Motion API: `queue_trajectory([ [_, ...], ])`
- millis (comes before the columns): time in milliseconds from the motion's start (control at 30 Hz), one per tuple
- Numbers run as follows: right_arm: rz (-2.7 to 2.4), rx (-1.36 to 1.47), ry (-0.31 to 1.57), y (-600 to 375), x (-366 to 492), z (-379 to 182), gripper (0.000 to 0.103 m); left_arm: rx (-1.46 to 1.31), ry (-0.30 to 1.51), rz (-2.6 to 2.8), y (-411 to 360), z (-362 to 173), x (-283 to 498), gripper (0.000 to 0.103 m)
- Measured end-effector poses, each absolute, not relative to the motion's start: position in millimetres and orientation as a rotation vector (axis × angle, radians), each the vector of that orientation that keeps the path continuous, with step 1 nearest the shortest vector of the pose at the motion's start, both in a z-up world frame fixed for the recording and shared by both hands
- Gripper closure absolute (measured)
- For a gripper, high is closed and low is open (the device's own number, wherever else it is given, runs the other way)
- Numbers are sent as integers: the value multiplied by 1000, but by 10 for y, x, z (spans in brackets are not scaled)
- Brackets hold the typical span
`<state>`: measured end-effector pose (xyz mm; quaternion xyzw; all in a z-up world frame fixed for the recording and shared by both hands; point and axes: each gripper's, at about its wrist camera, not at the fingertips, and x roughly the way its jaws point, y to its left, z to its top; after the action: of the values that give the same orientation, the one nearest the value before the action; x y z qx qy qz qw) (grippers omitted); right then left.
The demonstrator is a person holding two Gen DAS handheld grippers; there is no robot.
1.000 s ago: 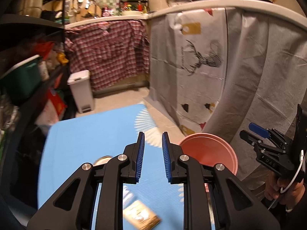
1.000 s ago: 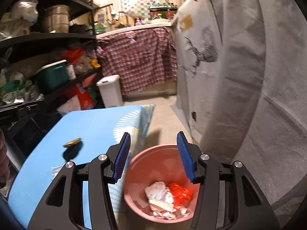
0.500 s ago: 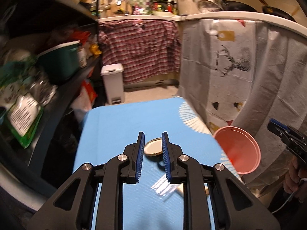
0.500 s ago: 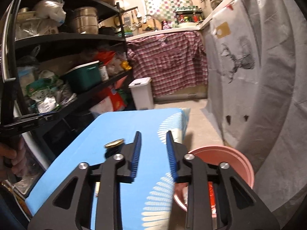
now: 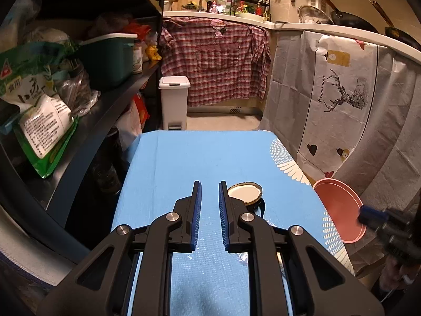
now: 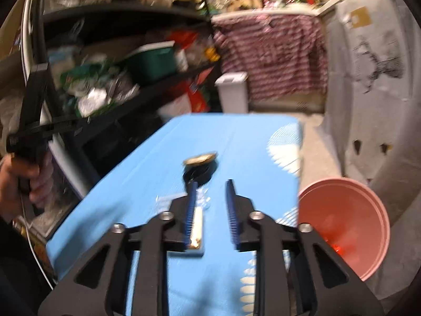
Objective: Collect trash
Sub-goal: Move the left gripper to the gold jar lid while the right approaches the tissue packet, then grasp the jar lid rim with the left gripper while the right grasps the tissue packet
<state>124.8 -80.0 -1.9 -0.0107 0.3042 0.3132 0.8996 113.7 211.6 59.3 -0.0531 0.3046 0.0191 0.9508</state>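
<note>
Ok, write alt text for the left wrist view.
The left gripper, its jaws closing on nothing, hovers over a blue table beside a gold-rimmed jar lid. A pink bin stands off the table's right edge, with cluttered shelves on the left.

Ahead and to the right of the left hand-held gripper, a white cloth hangs with a stag drawing; beside the stag, running vertically, it reads "FASHION HOME". To the far left, on the shelf, a green and white bag bears large Chinese characters and blocks of small print, too small to read. The right wrist view is too blurred for any text.
</note>
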Motion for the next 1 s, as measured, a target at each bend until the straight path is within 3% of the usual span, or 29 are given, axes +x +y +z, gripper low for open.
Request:
queue_trajectory([
  [33,656,-29,643,-765,1258,-61,57,-105,622,39,2116,580,1143,89],
  [67,668,-44,666,-692,1274,-133,51,-101,623,38,2111,573,1147,89],
  [467,747,-184,811,-189,1321,-639,38,-97,647,38,2132,464,1250,89],
  [733,748,-280,877,-14,1345,-859,37,-84,679,15,2069,259,1441,89],
  [800,748,-280,887,-35,1374,-887,39,-96,696,5,2043,159,1544,89],
  [867,753,-276,889,-66,1390,-898,49,-111,716,0,2027,50,1644,89],
  [1000,738,-279,861,-164,1422,-868,50,-108,749,-12,1948,-155,1842,89],
])
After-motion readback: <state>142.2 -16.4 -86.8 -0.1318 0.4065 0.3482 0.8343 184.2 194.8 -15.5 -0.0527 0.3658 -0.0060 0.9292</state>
